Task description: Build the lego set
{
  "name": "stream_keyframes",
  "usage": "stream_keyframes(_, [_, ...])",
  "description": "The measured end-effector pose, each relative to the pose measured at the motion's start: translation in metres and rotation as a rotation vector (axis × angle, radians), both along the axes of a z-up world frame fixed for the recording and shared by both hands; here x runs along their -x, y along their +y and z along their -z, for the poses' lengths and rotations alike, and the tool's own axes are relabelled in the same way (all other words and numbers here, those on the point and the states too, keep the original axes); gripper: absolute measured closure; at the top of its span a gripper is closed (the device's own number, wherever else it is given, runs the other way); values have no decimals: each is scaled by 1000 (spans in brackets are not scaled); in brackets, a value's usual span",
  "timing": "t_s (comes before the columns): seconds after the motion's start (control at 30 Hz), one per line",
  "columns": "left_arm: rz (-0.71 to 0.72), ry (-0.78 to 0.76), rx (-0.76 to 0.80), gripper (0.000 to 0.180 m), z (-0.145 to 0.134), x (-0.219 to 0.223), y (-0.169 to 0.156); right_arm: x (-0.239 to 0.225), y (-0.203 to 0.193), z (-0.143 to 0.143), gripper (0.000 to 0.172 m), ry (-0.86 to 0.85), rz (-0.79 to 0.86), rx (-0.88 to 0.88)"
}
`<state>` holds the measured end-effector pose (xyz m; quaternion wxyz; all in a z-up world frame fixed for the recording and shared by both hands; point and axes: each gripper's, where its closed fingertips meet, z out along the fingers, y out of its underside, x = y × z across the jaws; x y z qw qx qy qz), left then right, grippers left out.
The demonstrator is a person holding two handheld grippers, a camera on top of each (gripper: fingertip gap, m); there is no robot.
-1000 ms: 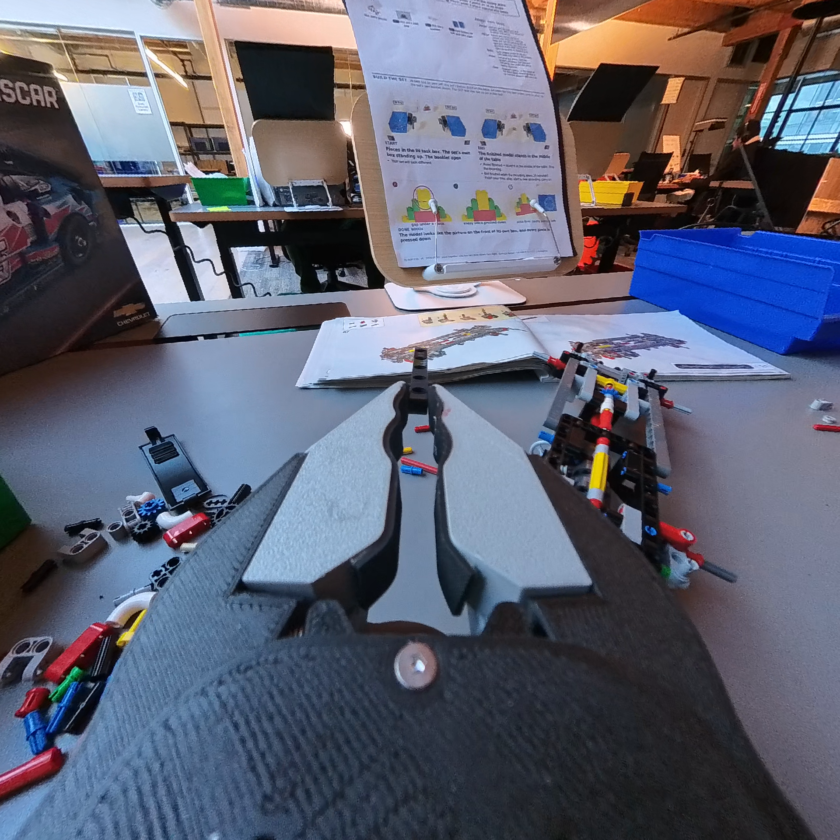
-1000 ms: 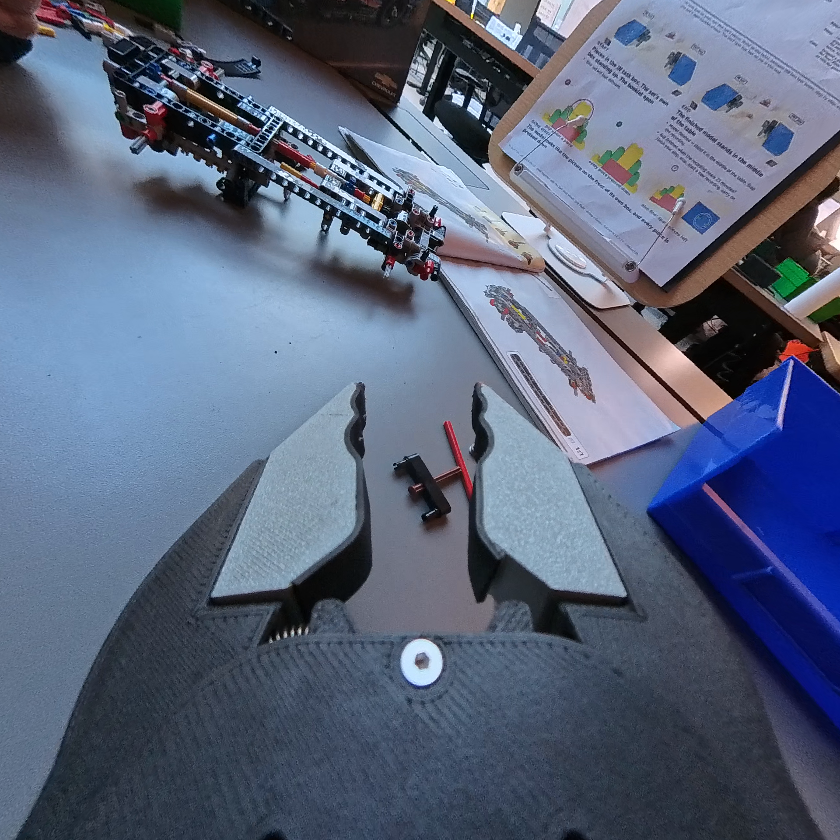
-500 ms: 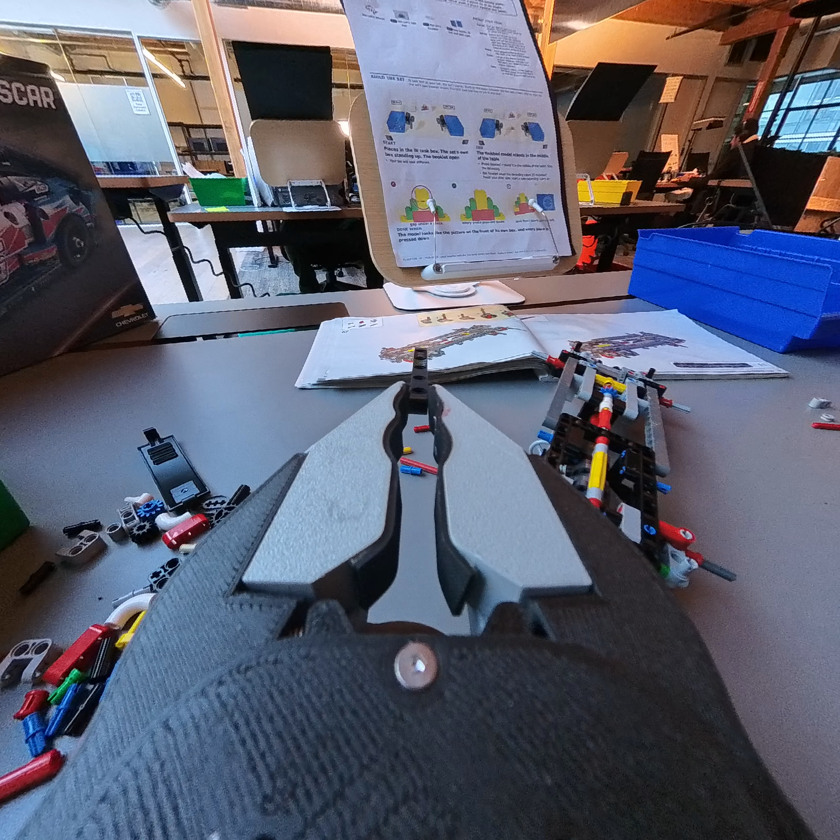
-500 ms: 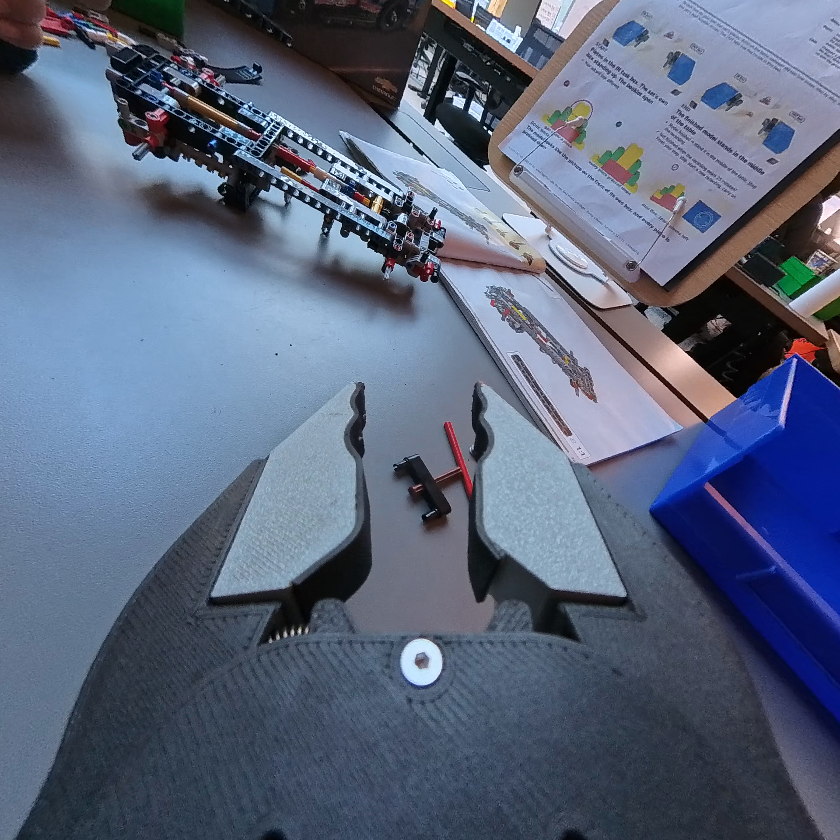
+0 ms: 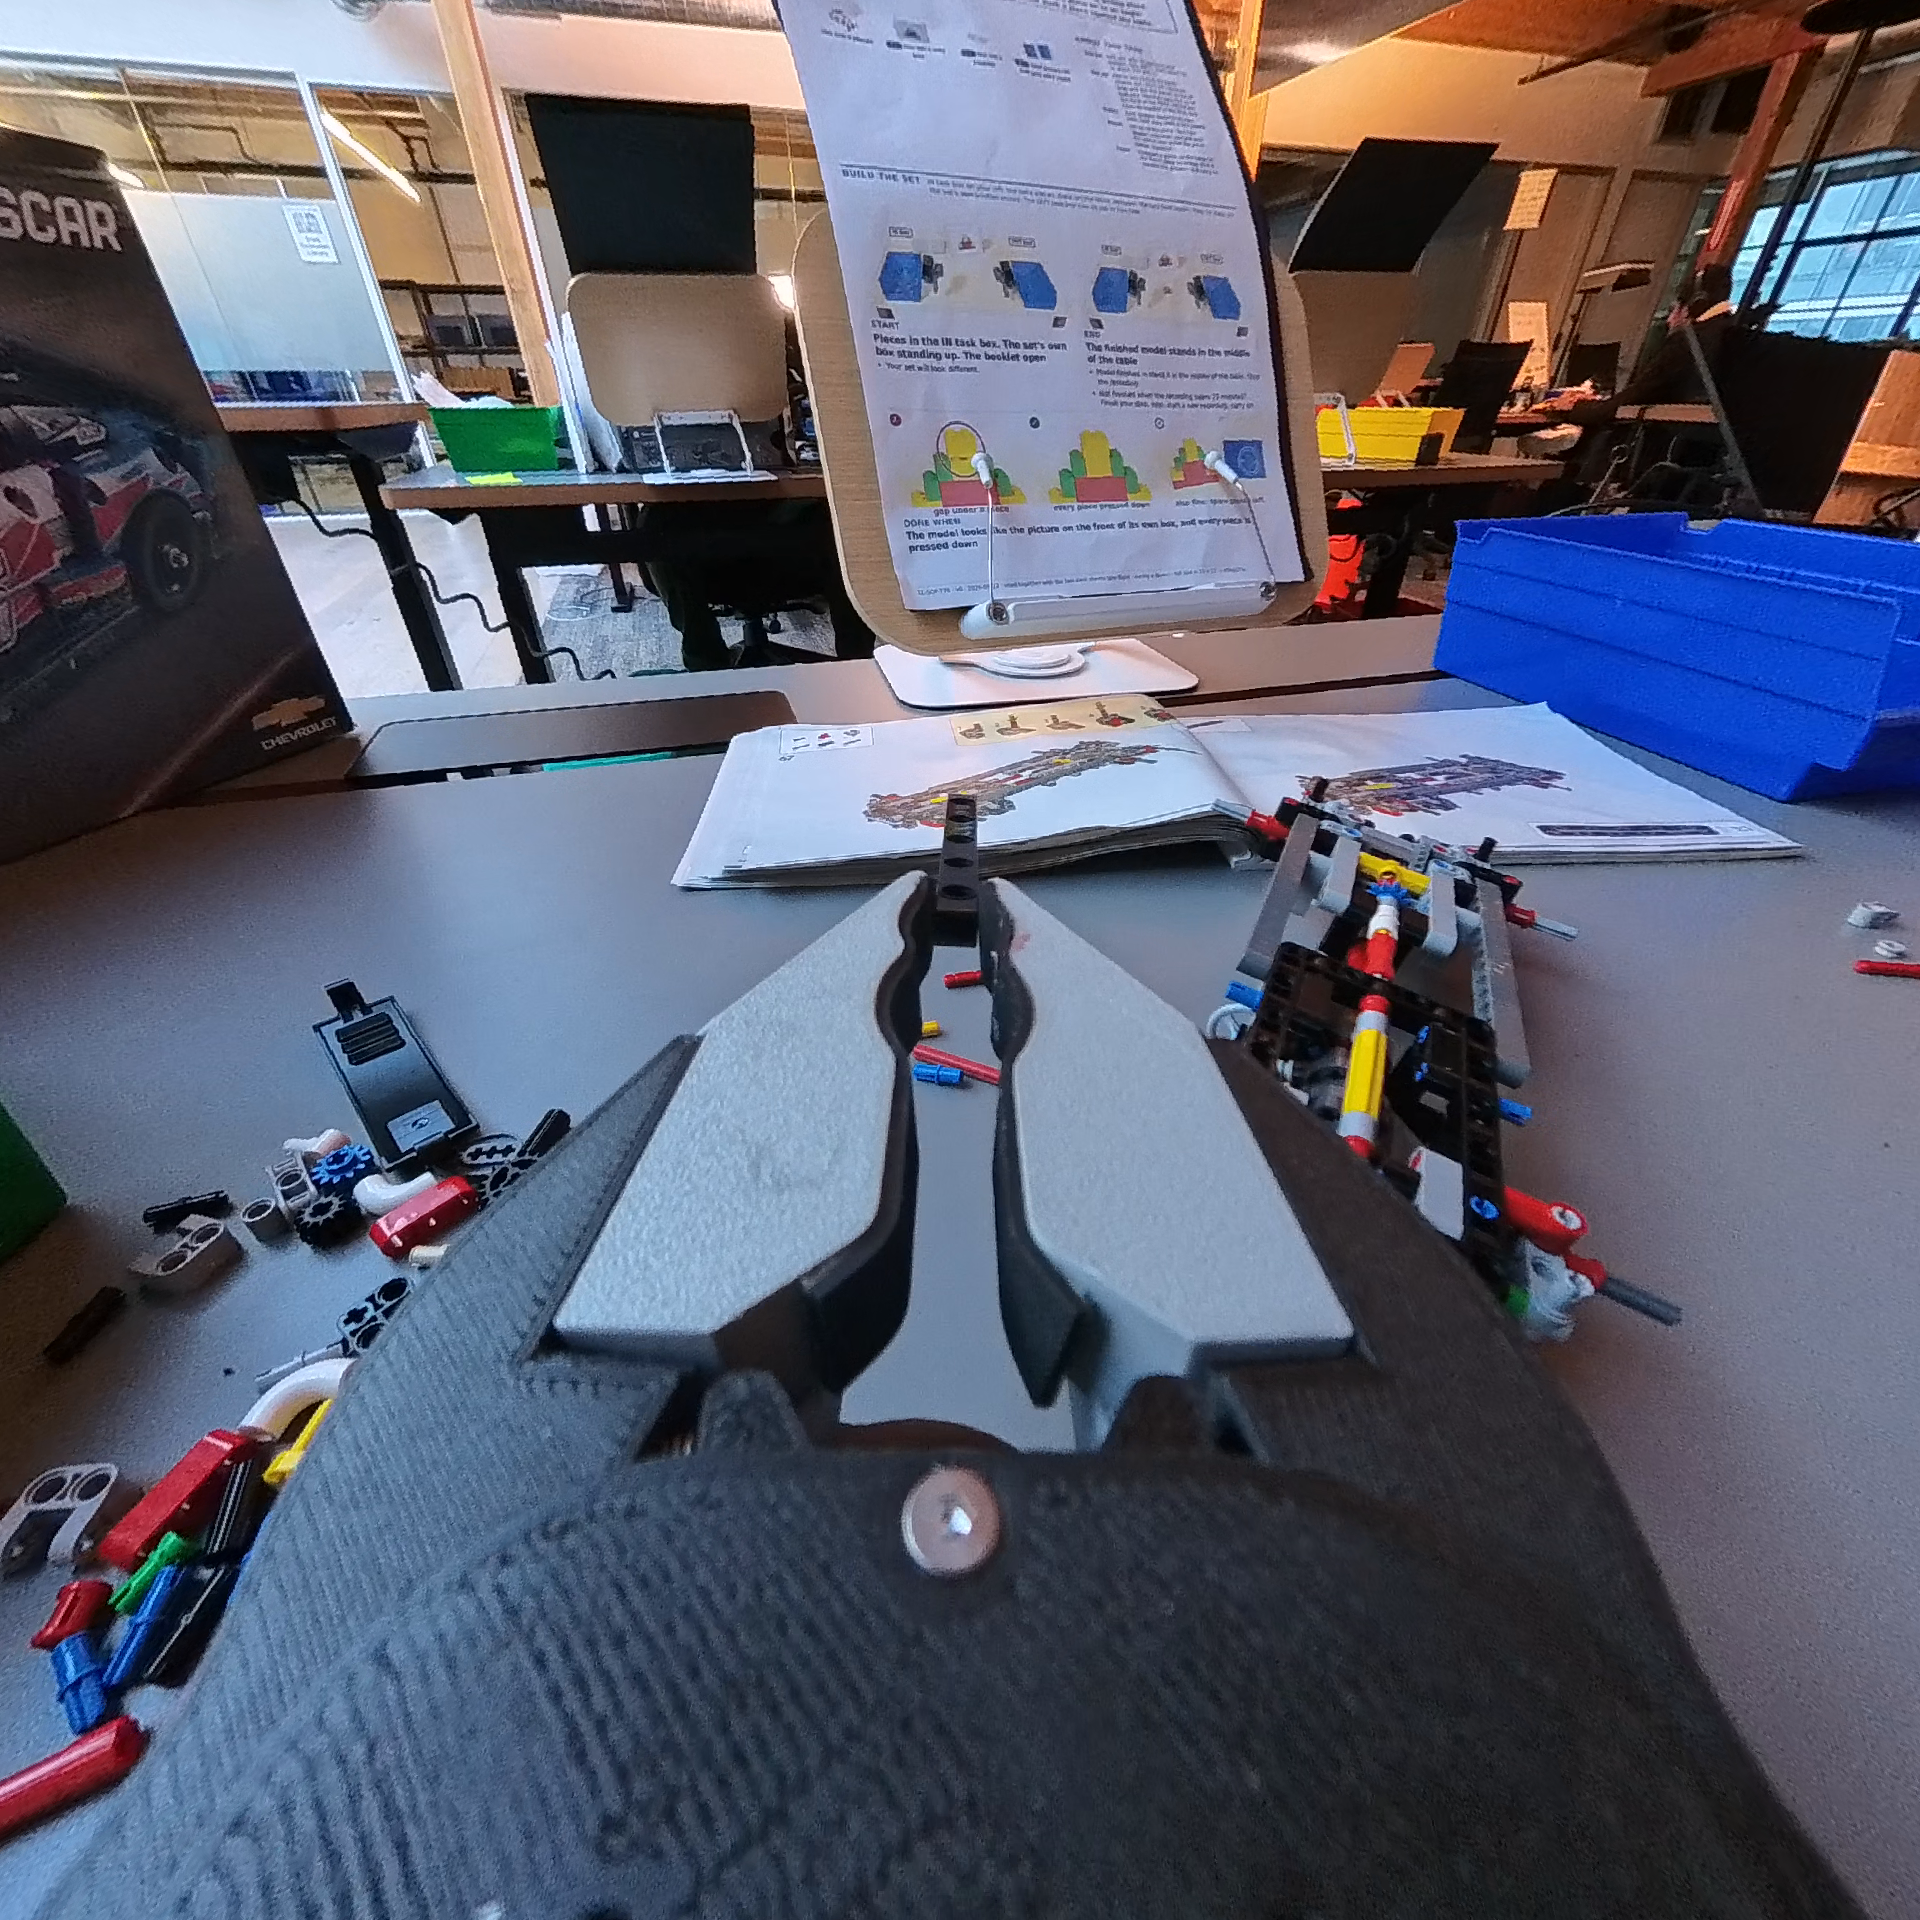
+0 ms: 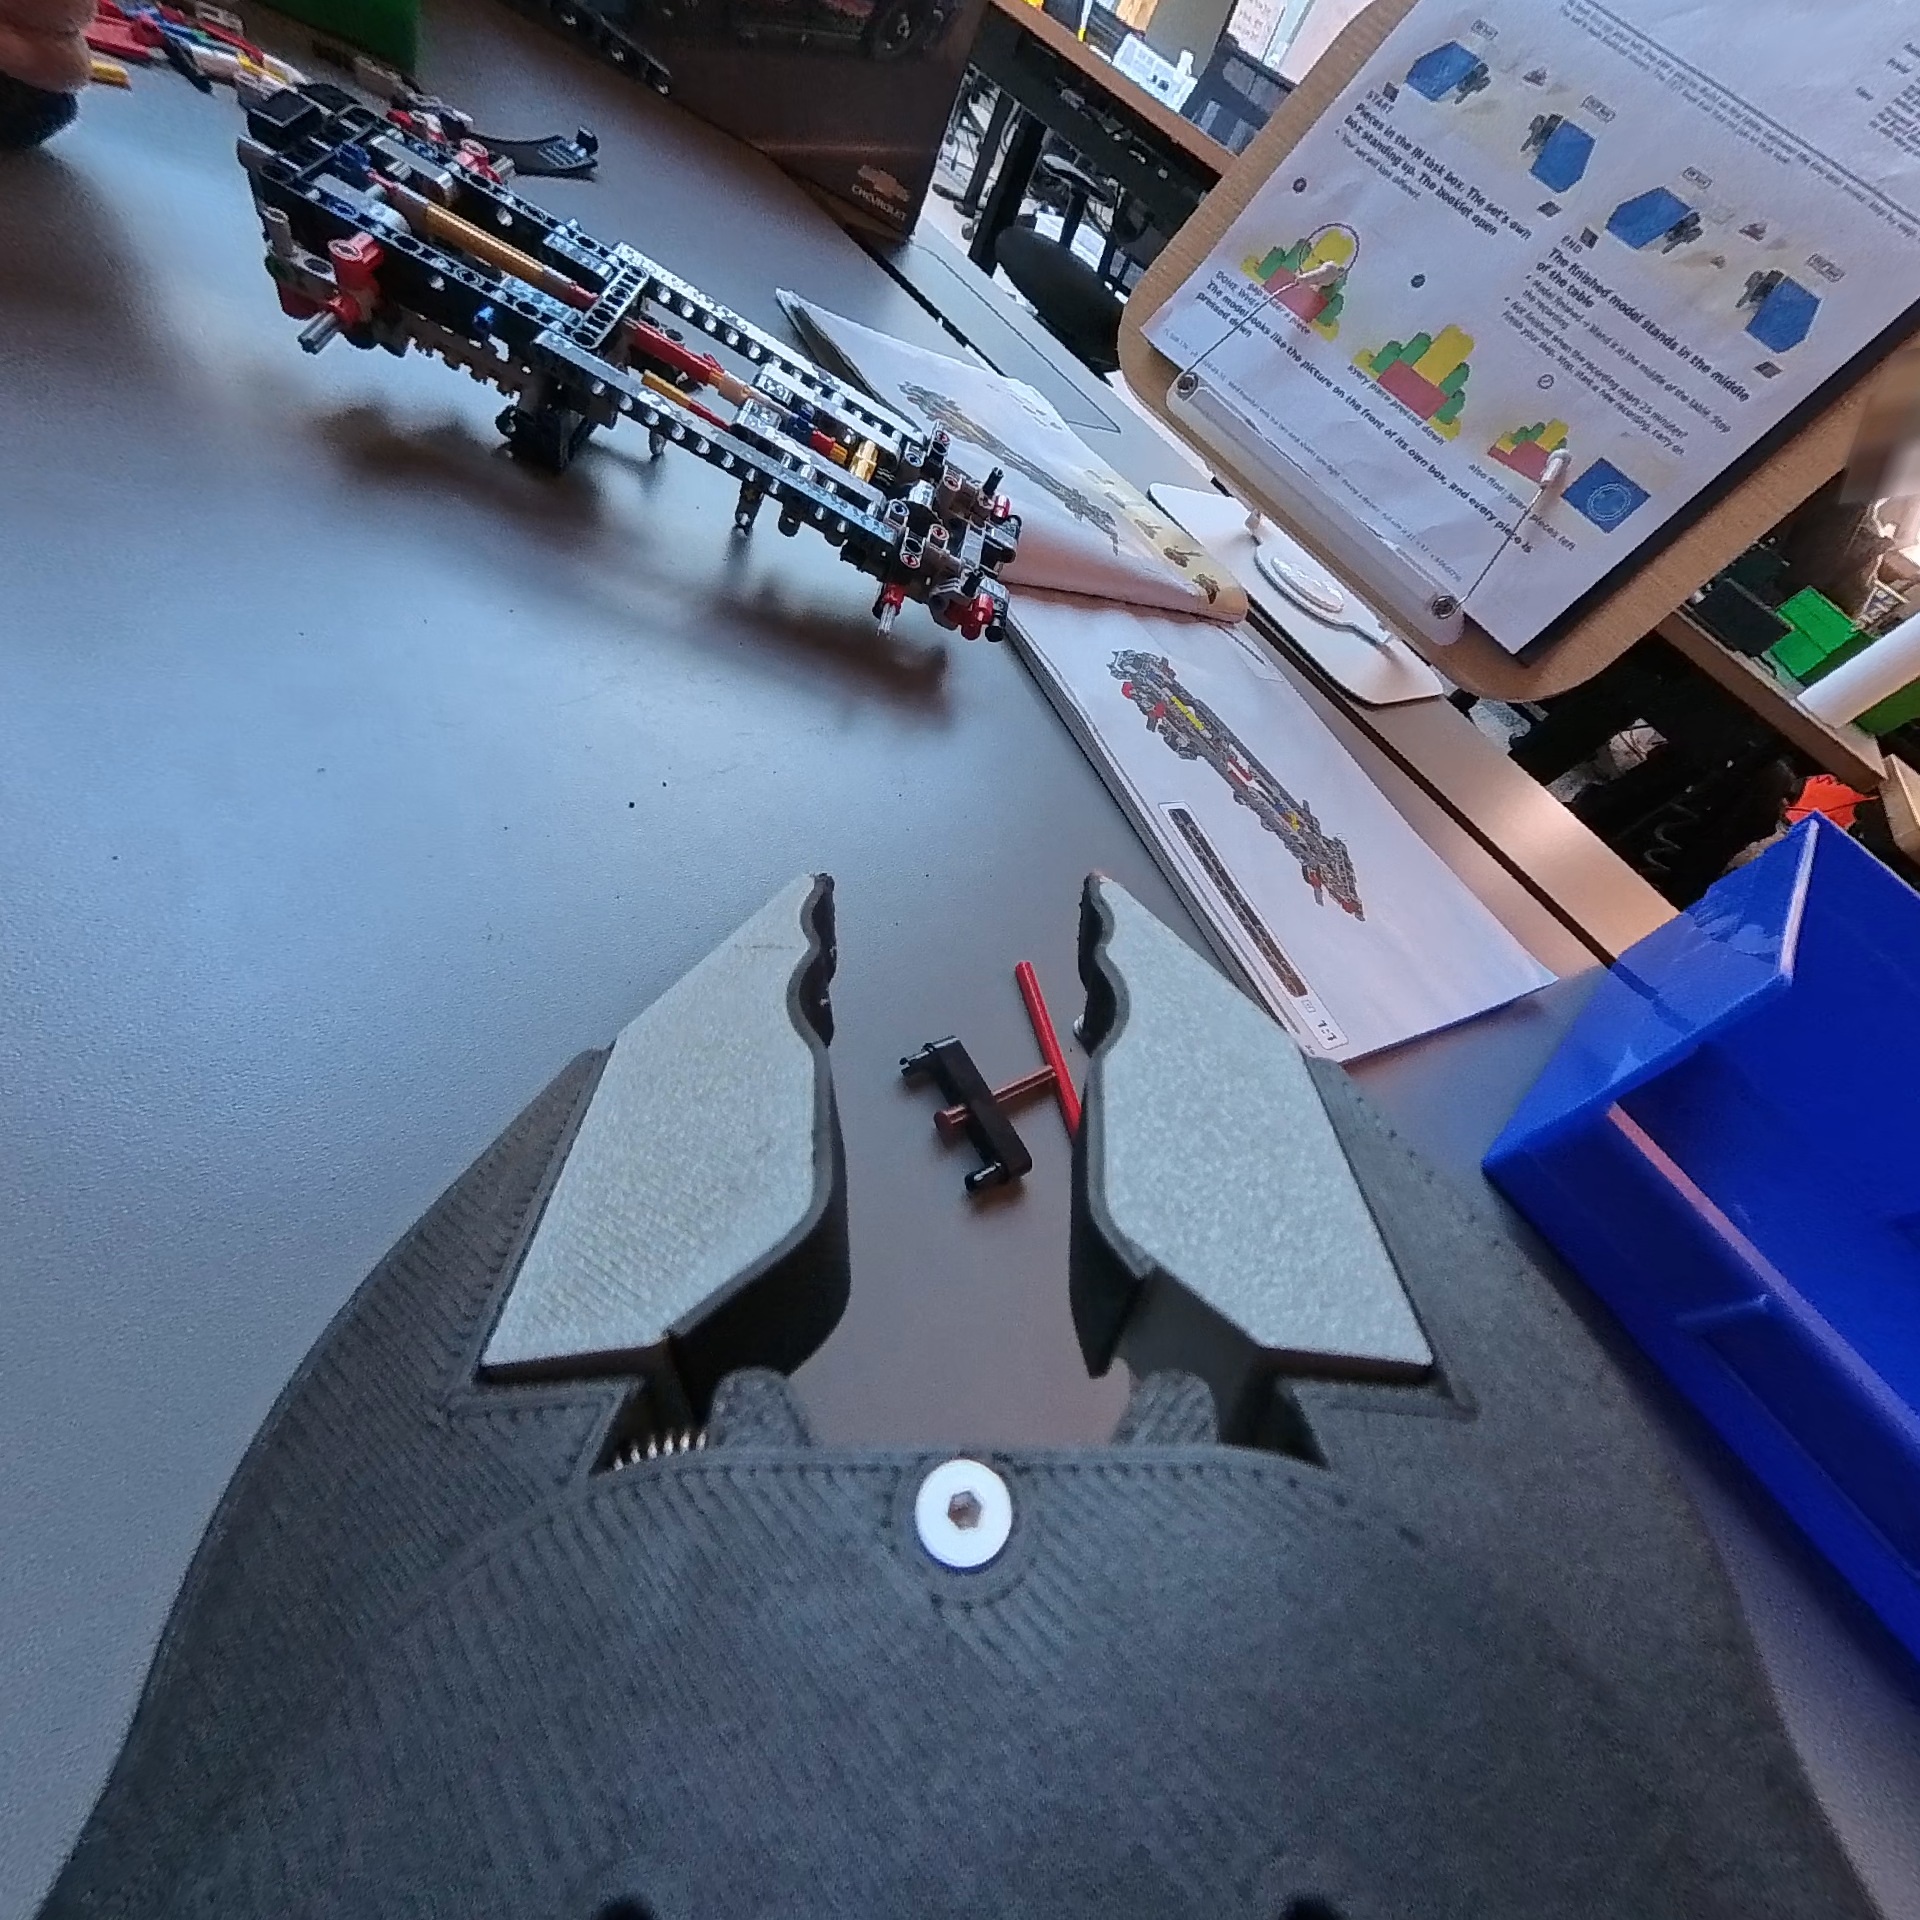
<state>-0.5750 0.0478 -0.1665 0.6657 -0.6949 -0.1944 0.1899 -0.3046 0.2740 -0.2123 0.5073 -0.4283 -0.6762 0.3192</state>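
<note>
Left tongs (image 5: 958, 914) are pinched on one black holed beam (image 5: 957, 847), held only by its lower end at the very tips; the beam could pivot or slip out if bumped.

Right tongs (image 6: 954, 914) are spread and empty, low over the surface (image 6: 416, 831). Between them are seen one black connector piece (image 6: 971, 1117) on a brown axle and one red axle (image 6: 1044, 1029); a careless closing could scatter both.

Farther out: one part-built chassis (image 5: 1382, 1049), one open booklet (image 5: 1039, 790), one blue bin (image 5: 1704, 644); loose parts too many to be counted.

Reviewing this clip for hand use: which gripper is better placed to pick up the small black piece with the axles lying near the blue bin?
Right, likely. The right gripper is open with the black piece between its fingers; the left gripper is shut on a black beam.
</note>
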Motion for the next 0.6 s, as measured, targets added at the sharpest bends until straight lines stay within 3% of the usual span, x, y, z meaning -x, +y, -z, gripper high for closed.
stream_keyframes(0.2, [26,-13,-11,175,0,-4,3,-2,-3,-3,130,15,-24,14])
stream_keyframes(0.33, [139,22,91,175,9,-17,17,-3,-6,-8,136,26,-140,68])
stream_keyframes(0.47, [272,111,158,175,13,-27,36,36,9,-11,133,6,-208,132])
stream_keyframes(0.6, [310,132,151,175,11,-36,34,79,10,-15,133,22,-279,175])
